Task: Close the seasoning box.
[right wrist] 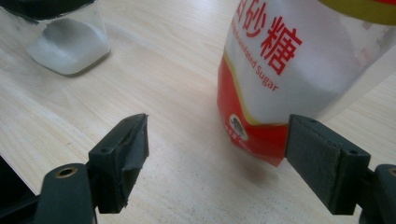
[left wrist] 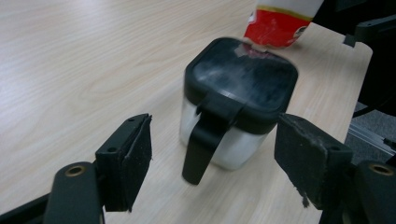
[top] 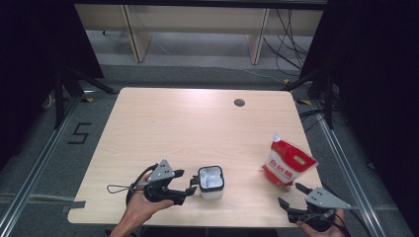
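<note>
Left gripper (top: 187,181), held in the person's left hand (top: 143,206) at the near-left edge of the table (top: 197,123), points rightward at the jar (top: 211,181); its jaws stand wide apart with nothing between the pads. Seen from the left gripper view, the jar (left wrist: 238,107) sits just beyond the fingertips, its black lid (left wrist: 245,79) closed and its black lid latch (left wrist: 208,135) hanging down the near face toward the gripper, apart from both pads. White granules fill the lower part of the clear body. Right gripper (top: 289,195), near the table's near-right corner, is likewise wide open and holds nothing. It faces the sugar bag (top: 286,162), a red-and-white spouted pouch standing upright well to the right of the jar. In the right gripper view the sugar bag (right wrist: 289,79) rises just beyond the open jaws, untouched, with the jar (right wrist: 65,42) farther off at upper left.
</note>
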